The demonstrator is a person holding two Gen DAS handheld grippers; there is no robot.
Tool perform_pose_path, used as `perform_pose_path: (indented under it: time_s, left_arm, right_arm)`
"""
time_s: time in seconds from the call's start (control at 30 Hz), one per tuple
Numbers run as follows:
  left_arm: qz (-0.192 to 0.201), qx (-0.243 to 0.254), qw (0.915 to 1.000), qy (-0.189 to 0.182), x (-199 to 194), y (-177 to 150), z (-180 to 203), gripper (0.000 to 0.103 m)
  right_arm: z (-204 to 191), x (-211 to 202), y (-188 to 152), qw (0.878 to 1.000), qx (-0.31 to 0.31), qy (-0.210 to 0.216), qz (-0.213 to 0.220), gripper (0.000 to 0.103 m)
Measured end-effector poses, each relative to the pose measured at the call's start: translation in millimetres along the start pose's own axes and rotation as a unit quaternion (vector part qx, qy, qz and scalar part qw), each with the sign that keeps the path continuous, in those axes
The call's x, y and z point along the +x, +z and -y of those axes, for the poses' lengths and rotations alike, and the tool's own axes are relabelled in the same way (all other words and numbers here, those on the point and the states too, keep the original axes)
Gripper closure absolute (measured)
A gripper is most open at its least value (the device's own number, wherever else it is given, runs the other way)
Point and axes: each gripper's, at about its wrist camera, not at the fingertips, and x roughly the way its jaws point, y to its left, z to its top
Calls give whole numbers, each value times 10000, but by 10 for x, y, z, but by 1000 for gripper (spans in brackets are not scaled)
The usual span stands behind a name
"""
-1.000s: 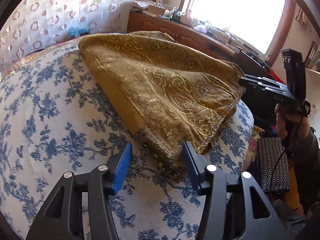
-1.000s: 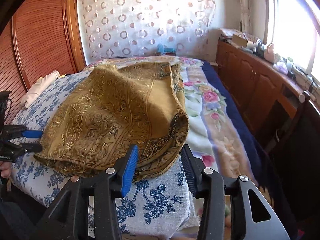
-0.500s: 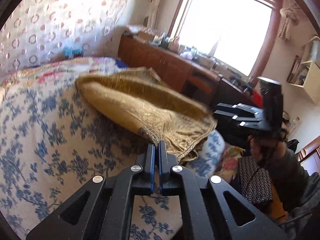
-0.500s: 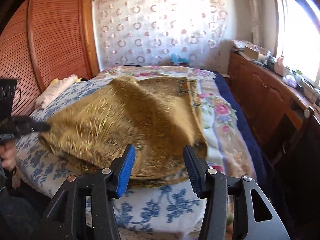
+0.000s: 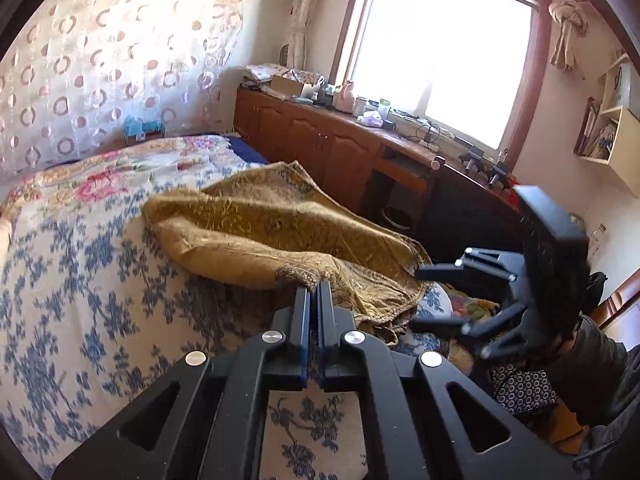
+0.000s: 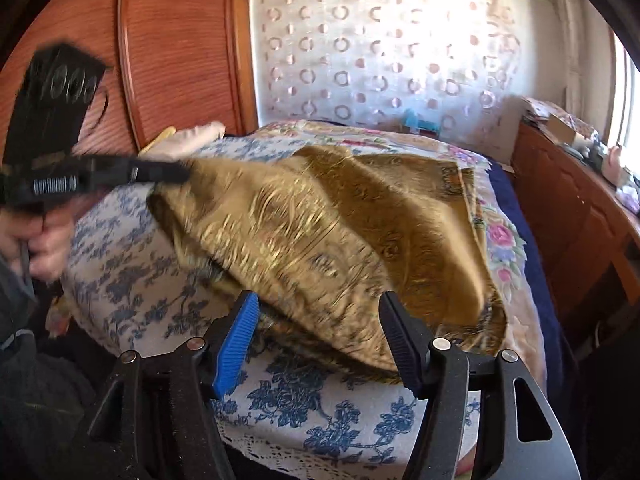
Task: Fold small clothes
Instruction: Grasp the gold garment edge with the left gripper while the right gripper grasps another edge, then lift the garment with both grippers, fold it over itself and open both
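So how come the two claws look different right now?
The left claw is shut tight on a corner of the gold cloth, lifting it off the bed; the right claw grips nothing. The left claw's fingers sit nearly together, while the right claw's jaws stand wide apart and are opening, with the cloth's edge just beyond them. Both are black with blue pads, and both point at the same cloth.

Bedroom, daylit. Bright window with dark wood frame, glare washing out the view. Directly below the window: long wooden cabinet, top cluttered. Left of the window: curtain with ring pattern. Right of the window: wall shelf. Opposite the window: wooden wardrobe.
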Motion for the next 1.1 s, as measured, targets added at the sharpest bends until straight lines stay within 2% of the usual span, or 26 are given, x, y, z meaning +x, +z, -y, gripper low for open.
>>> perform_pose_path:
  time_s: [0.13,0.27,0.5,0.6,0.83,0.93,1.03,1.1]
  left_arm:
    - [41,93,9999,51,11,79,57,99]
    - [78,117,9999,67,26,133,64,99]
    - [104,110,9999,78,24,156,65,99]
    - [112,85,9999,84,23,165,45,99]
    - [147,-10,9998,110,21,172,-15,99]
    - [161,-16,9998,108,32,177,-24,99]
    - [192,-51,9998,78,53,197,-52,99]
    - [229,-49,9997,103,57,214,-62,99]
  right_arm:
    - [30,138,-24,9995,-182,-151,-206,34]
    - [163,284,-72,9971,-231,-657,-320,33]
    - [408,333,-71,9955,-144,-888,-308,33]
    - [421,384,-63,9928,-272,-1139,-261,33]
    - [396,539,-106,9922,-397,-1167,-202,34]
    - [458,543,-7,9932,-470,-1040,-235,55]
    - [487,490,61,9935,-579,-963,-186,83]
    - [506,470,161,9931,-647,-974,-130,92]
